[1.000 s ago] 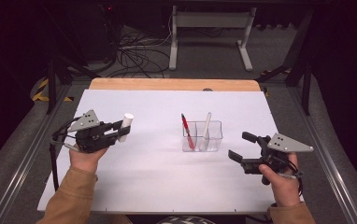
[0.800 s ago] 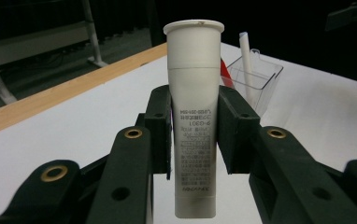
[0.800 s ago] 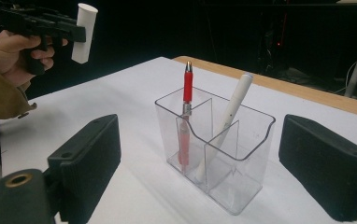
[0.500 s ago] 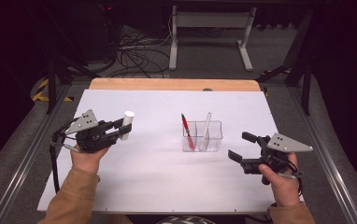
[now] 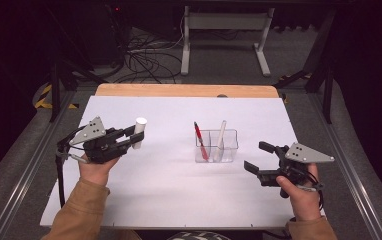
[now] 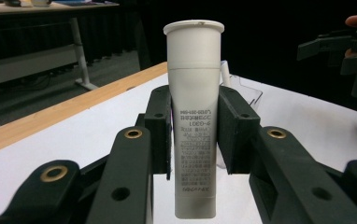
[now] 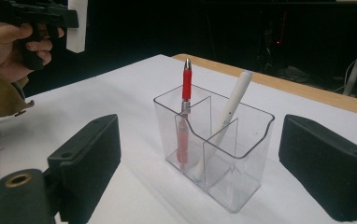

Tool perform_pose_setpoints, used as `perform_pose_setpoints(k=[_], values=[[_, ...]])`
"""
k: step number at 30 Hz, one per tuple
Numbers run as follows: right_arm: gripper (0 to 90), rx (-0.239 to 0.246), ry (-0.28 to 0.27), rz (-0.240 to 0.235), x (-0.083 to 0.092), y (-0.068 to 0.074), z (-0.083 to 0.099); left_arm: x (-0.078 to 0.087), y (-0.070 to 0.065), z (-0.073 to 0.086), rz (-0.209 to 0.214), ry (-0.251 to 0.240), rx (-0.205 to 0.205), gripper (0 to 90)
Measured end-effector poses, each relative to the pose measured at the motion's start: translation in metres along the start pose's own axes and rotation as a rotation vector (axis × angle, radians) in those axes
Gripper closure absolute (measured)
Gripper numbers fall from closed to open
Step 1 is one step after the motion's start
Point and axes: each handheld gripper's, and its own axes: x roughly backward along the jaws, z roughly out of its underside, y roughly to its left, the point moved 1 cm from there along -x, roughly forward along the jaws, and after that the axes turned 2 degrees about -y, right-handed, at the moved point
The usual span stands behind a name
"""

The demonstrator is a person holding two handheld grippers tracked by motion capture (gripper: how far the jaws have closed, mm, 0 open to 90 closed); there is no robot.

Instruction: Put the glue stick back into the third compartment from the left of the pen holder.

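White sheet (image 5: 179,195) covers the table, with a bare wooden strip (image 5: 184,90) along the far edge; dark room behind, grey floor, tangle of cables (image 5: 144,60) at 11 o'clock past the table, white metal frame (image 5: 224,35) at 12 o'clock. Left gripper (image 5: 131,137), at 9 o'clock of the sheet, jaws pressed together on a white tube (image 5: 139,132), held upright, cap end up; in the left gripper view both pads (image 6: 160,128) squeeze the tube (image 6: 194,135) around its middle, and its flat crimped end hangs below them, off the sheet. Right gripper (image 5: 259,159) at 4 o'clock, jaws wide apart, nothing between them, touching nothing; in the right gripper view its pads (image 7: 90,161) stand either side of a clear plastic holder (image 7: 256,140) farther off. Holder (image 5: 231,145) sits near the centre of the sheet, at 3 o'clock from the tube and well apart from it. Inside it a red pen (image 5: 199,140) leans in the left compartment, a white pen (image 5: 220,140) in the next one. Print on the tube is upside down and too small to read. Left gripper's cable (image 5: 59,170) runs off the near edge; both sleeves cut off at the bottom of the high view. Background past the table mostly black, details lost.
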Motion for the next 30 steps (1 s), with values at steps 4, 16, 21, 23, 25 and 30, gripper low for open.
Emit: perform_pose_setpoints(k=[4,16,21,23,25,30], values=[[13.5,-0.003,-0.002,0.001,0.001,0.000,0.000,-0.008,-0.005,-0.005,0.022,-0.004,-0.001,69.0],[13.5,-0.002,-0.006,-0.001,0.001,0.000,-0.001,-0.038,-0.019,-0.023,0.092,-0.030,-0.004,69.0],[13.5,-0.005,-0.007,0.000,0.002,-0.001,-0.001,-0.056,-0.027,-0.028,0.115,-0.032,-0.004,69.0],[13.5,-0.005,-0.007,0.000,0.002,-0.001,-0.001,-0.063,-0.030,-0.029,0.120,-0.033,-0.007,68.9],[13.5,-0.004,-0.007,-0.001,0.002,-0.001,-0.001,-0.070,-0.033,-0.030,0.129,-0.033,-0.006,69.0],[13.5,-0.003,-0.010,-0.002,0.002,-0.001,-0.001,-0.085,-0.039,-0.031,0.147,-0.042,0.001,68.9]])
